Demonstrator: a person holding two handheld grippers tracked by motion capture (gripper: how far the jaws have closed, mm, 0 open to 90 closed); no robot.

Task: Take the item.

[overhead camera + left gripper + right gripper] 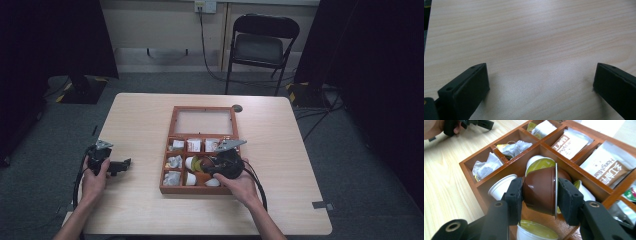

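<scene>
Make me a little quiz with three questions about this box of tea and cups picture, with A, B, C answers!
1. Where does the left gripper rest?
A. on the bare table beside the box
B. inside the box
C. on the chair

2. What colour is the capsule between the right gripper's jaws?
A. blue
B. brown
C. pink

3. How do the left gripper's jaws stand?
A. shut on a tea bag
B. shut on a capsule
C. open, with nothing between them

Answers:
1 A: the high view shows it on the table, left of the wooden box.
2 B: the right gripper view shows a brown cup pressed between both pads.
3 C: the left gripper view shows the jaws wide apart over bare wood.
</scene>
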